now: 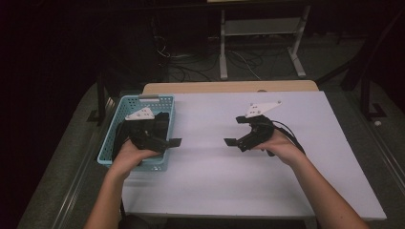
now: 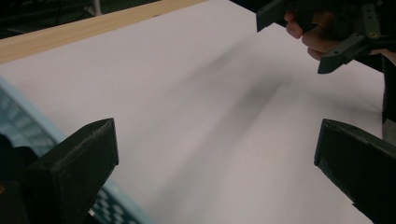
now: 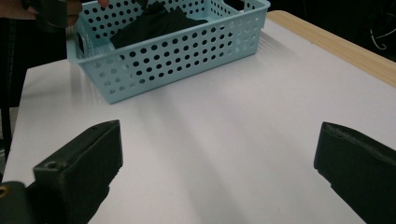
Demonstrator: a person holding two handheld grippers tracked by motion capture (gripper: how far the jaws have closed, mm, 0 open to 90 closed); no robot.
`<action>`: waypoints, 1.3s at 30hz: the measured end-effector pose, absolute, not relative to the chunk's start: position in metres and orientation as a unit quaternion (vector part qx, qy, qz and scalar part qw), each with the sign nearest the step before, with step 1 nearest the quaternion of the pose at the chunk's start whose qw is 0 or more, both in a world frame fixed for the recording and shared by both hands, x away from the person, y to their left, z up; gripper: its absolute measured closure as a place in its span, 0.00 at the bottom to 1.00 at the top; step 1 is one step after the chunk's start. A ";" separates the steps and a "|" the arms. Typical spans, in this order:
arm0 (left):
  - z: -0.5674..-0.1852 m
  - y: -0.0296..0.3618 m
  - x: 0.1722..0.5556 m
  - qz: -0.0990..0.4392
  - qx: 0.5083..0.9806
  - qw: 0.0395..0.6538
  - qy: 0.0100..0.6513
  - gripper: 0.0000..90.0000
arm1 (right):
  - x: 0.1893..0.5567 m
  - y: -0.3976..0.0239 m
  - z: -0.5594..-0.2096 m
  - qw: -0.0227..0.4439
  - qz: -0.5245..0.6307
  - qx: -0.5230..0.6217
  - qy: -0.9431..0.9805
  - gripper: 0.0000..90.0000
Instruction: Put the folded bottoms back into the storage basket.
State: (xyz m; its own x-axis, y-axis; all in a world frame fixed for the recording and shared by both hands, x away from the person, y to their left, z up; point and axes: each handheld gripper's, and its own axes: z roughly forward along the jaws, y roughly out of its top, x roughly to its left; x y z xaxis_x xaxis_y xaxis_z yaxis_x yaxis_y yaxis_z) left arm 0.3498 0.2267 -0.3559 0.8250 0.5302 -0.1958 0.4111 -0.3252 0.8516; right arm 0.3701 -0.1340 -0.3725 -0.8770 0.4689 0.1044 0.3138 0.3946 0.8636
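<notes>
A light-blue perforated basket (image 1: 109,138) stands at the left of the white table (image 1: 215,186). Black cloth (image 3: 159,25) lies crumpled inside it. My left gripper (image 1: 168,130) hovers over the basket's right side and points right. It is open, and in the left gripper view its jaws (image 2: 215,154) stand wide apart over bare table. My right gripper (image 1: 233,130) is held above the table's middle right and points left toward the basket (image 3: 177,60). It is open too, with nothing between its jaws (image 3: 217,149).
A wooden strip (image 1: 229,87) runs along the table's far edge. Beyond it are a metal frame (image 1: 260,38) and loose cables (image 1: 191,62) on the dark floor. A broad stretch of white surface lies between the two grippers.
</notes>
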 end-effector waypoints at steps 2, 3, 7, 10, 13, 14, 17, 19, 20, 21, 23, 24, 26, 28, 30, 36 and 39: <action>-0.358 0.222 0.345 0.057 0.816 0.502 0.280 0.00 | 0.365 -0.141 -0.373 0.083 0.495 0.236 0.832 0.01; -0.359 0.220 0.342 0.056 0.817 0.504 0.275 0.00 | 0.364 -0.144 -0.373 0.085 0.494 0.237 0.832 0.01; -0.365 0.213 0.333 0.051 0.818 0.509 0.263 0.00 | 0.355 -0.157 -0.376 0.088 0.492 0.242 0.832 0.01; -0.369 0.210 0.326 0.053 0.816 0.514 0.258 0.00 | 0.347 -0.168 -0.378 0.089 0.490 0.247 0.832 0.01; -0.375 0.210 0.321 0.049 0.814 0.519 0.254 0.00 | 0.340 -0.177 -0.379 0.092 0.490 0.253 0.829 0.01; -0.377 0.210 0.321 0.046 0.814 0.519 0.255 0.00 | 0.337 -0.180 -0.379 0.093 0.490 0.254 0.829 0.01; -0.378 0.211 0.320 0.046 0.812 0.524 0.252 0.00 | 0.331 -0.189 -0.380 0.095 0.490 0.257 0.827 0.01; -0.379 0.211 0.321 0.041 0.814 0.522 0.252 0.00 | 0.327 -0.194 -0.381 0.097 0.492 0.258 0.826 0.01; -0.380 0.210 0.321 0.039 0.814 0.522 0.251 0.00 | 0.324 -0.198 -0.381 0.098 0.491 0.262 0.825 0.01; -0.380 0.210 0.321 0.038 0.816 0.520 0.251 0.00 | 0.323 -0.201 -0.381 0.100 0.491 0.263 0.825 0.01; -0.381 0.210 0.321 0.034 0.817 0.518 0.249 0.00 | 0.318 -0.209 -0.382 0.103 0.492 0.268 0.822 0.01; -0.381 0.210 0.321 0.033 0.817 0.518 0.249 0.00 | 0.315 -0.214 -0.383 0.105 0.495 0.273 0.819 0.01; -0.382 0.210 0.322 0.028 0.817 0.519 0.249 0.00 | 0.310 -0.222 -0.385 0.106 0.498 0.279 0.814 0.01; -0.382 0.210 0.322 0.027 0.818 0.517 0.250 0.00 | 0.305 -0.229 -0.387 0.107 0.497 0.283 0.814 0.01; -0.382 0.210 0.322 0.024 0.819 0.516 0.250 0.00 | 0.301 -0.235 -0.390 0.105 0.495 0.287 0.813 0.01; -0.383 0.210 0.323 0.023 0.820 0.514 0.250 0.00 | 0.290 -0.253 -0.398 0.107 0.496 0.298 0.808 0.01; -0.383 0.211 0.323 0.023 0.820 0.515 0.251 0.00 | 0.286 -0.260 -0.401 0.110 0.495 0.305 0.806 0.01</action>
State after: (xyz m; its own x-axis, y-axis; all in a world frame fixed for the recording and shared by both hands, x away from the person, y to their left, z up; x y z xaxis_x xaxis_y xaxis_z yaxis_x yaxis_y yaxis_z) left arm 0.3227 0.2106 -0.3830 0.8730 0.4347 -0.2209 0.3879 -0.3445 0.8549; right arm 0.2861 -0.2600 -0.4011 -0.7893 0.6013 0.1241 0.3830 0.3243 0.8649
